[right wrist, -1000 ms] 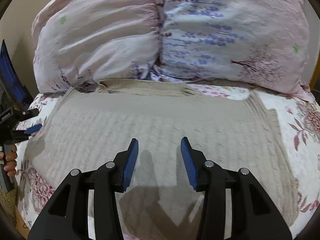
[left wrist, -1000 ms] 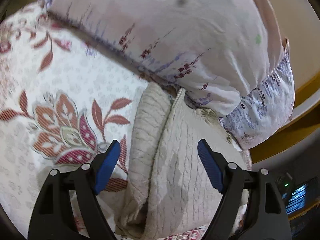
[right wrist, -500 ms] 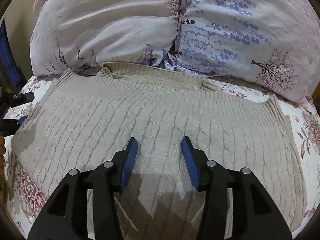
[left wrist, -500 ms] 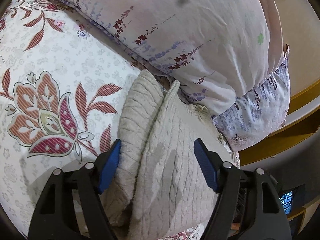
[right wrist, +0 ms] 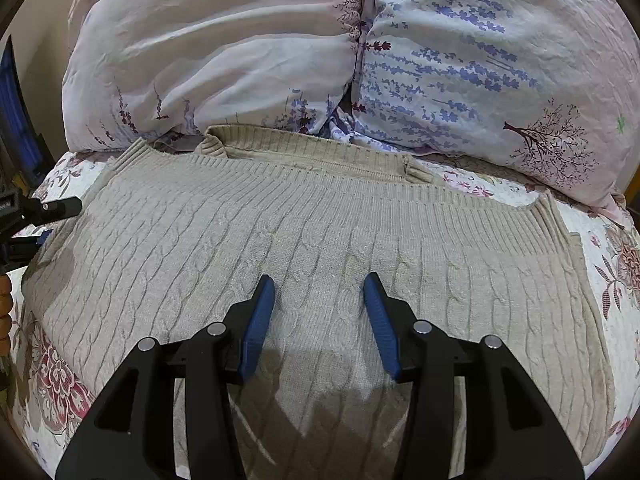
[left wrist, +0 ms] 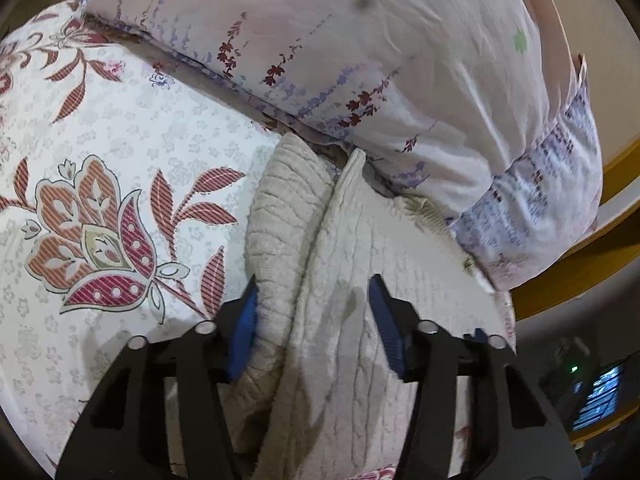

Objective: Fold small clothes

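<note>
A beige cable-knit sweater [right wrist: 320, 232] lies spread flat on the floral bedsheet [right wrist: 52, 376], its ribbed collar toward the pillows. My right gripper [right wrist: 319, 300] is open and hovers over the middle of the sweater. In the left wrist view the sweater's side [left wrist: 340, 280] shows with a sleeve folded in a thick roll [left wrist: 280, 220]. My left gripper [left wrist: 314, 300] is open, its jaws straddling that folded edge. The left gripper also shows at the far left of the right wrist view [right wrist: 24, 216].
Two large floral pillows [right wrist: 224, 52] [right wrist: 500, 68] lean at the head of the bed right behind the sweater. The bedsheet [left wrist: 100, 184] stretches to the left. A yellow wooden bed frame [left wrist: 580, 272] and a lit screen [left wrist: 600, 396] lie at the right.
The left gripper's jaws have narrowed and moved lower around the sweater's folded side edge. The right gripper has moved closer over the sweater's middle, and its jaws stay open.
</note>
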Available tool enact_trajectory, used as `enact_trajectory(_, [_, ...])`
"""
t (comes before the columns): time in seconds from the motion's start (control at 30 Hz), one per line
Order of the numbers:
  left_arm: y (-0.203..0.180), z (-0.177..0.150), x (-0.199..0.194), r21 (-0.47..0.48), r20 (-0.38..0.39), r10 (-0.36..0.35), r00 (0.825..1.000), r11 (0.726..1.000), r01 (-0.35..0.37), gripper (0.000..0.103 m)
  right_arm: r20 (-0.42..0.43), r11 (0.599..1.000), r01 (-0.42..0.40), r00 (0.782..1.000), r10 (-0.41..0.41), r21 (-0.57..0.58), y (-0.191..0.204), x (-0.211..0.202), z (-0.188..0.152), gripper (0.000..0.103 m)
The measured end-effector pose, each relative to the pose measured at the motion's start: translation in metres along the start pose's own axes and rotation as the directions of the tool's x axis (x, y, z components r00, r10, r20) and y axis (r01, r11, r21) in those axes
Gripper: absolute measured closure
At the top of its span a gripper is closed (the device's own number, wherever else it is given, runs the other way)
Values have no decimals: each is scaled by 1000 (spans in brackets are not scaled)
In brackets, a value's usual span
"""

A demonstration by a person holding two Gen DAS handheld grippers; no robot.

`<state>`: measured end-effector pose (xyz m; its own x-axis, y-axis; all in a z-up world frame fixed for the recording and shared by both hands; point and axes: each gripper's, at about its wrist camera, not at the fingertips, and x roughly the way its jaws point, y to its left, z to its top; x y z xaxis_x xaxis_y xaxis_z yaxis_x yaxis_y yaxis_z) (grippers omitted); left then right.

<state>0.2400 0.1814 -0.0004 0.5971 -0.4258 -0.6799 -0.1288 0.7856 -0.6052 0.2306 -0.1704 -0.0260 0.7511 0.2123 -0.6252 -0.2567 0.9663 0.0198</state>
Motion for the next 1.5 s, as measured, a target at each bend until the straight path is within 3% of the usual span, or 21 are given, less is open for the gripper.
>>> enact_trajectory(0.03, [0, 0, 1, 1, -6, 3, 1000, 1000, -3, 68, 1, 1000, -1, 1000, 1, 0, 0, 0, 0, 54])
enact_trajectory(0.1, [3, -1, 4, -19, -28, -24, 999, 1000, 23, 77, 0, 1000, -1, 1000, 1, 0, 0, 0, 0, 54])
enact_trajectory(0.2, [4, 1, 3, -40, -29, -55, 998, 998, 54, 83, 1, 1000, -1, 1000, 1, 0, 0, 0, 0, 54])
enact_trajectory(0.43, [-21, 8, -17, -50, 28, -235, 971, 970, 237, 87, 4, 1000, -4, 1000, 4, -1, 0, 0, -1, 54])
enact_trajectory(0.7, [-101, 4, -16, 42, 27, -384, 923, 923, 383, 89, -1, 1000, -20, 1000, 20, -1, -3, -2, 1, 54])
enact_trajectory(0.77, [-119, 1, -13, 58, 13, -406, 914, 913, 405, 89, 28, 996, -67, 997, 66, 63, -20, -15, 1, 54])
enact_trajectory(0.9, [-161, -10, 0, 110, -20, -436, 900, 894, 435, 89, 116, 977, -62, 992, 39, 204, -74, -50, -9, 53])
enact_trajectory(1.1, [-217, -46, 44, 165, -106, -441, 891, 876, 453, 89, 113, 935, -29, 993, -12, 354, -136, -72, -38, 52])
enact_trajectory(1.27, [-238, -88, 93, 142, -217, -415, 883, 882, 449, 89, 117, 887, -59, 993, 6, 459, -170, -74, -58, 52])
enact_trajectory(1.33, [-247, -103, 111, 140, -268, -397, 878, 886, 443, 87, 128, 876, -71, 992, 11, 477, -175, -76, -59, 52])
enact_trajectory(1.4, [-255, -111, 120, 143, -314, -406, 858, 873, 465, 83, 139, 870, -84, 990, 18, 486, -179, -81, -58, 52])
enact_trajectory(1.47, [-257, -113, 119, 126, -349, -440, 827, 853, 507, 70, 157, 859, -120, 986, 46, 497, -182, -84, -55, 52])
enact_trajectory(1.5, [-257, -112, 113, 119, -367, -462, 807, 837, 533, 55, 166, 850, -148, 983, 72, 505, -184, -86, -54, 52])
